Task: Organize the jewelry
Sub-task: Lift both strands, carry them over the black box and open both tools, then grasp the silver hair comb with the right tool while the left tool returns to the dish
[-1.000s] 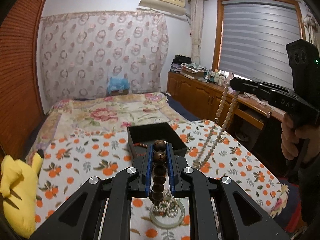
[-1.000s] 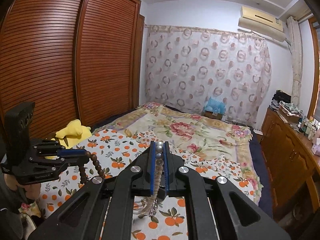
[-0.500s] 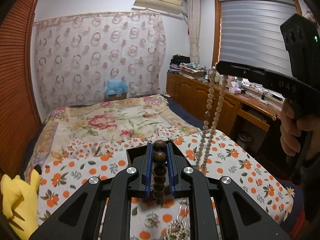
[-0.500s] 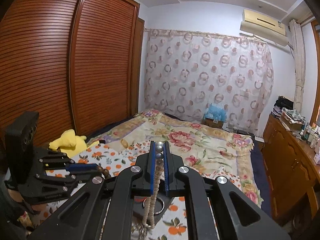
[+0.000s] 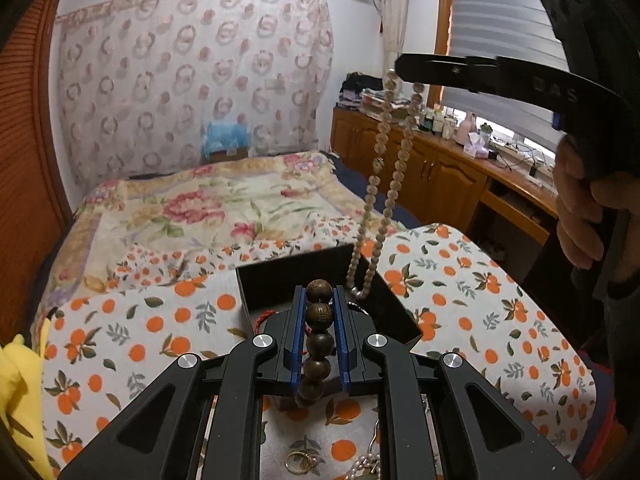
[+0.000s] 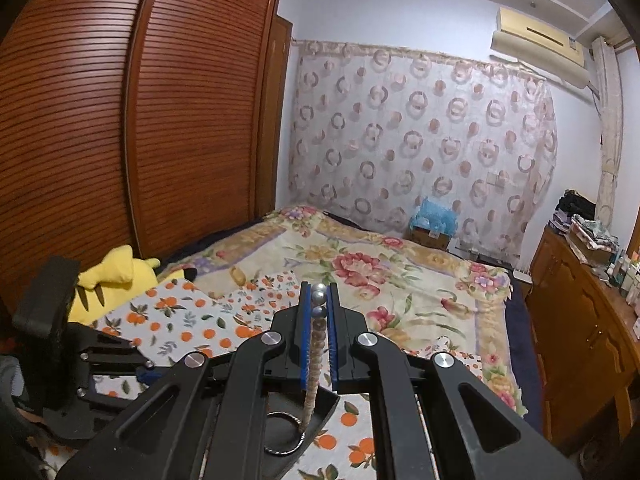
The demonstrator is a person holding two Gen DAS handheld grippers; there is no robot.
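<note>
My left gripper (image 5: 319, 292) is shut on a dark wooden bead bracelet (image 5: 319, 316), which hangs between its blue pads just above the near side of the black box (image 5: 276, 284). My right gripper (image 6: 319, 288) is shut on a pale bead necklace (image 6: 316, 340). In the left wrist view the right gripper (image 5: 404, 65) is high at the right and the necklace (image 5: 394, 184) hangs from it in a long loop whose lower end reaches into the box. In the right wrist view the box (image 6: 324, 404) lies below the fingers with a dark ring (image 6: 282, 434) in it.
The box sits on an orange-print cloth (image 5: 460, 280) over a floral bedspread (image 5: 208, 204). A gold ring (image 5: 298, 462) and a pearl strand (image 5: 366, 466) lie on the cloth under my left gripper. A yellow plush toy (image 6: 116, 272) lies at the left. Wooden cabinets (image 5: 432, 168) run along the right.
Both grippers have moved in over the black box. The right gripper has risen and come closer, so the necklace's lower end now hangs into the box. The bracelet now sits over the box's near side.
</note>
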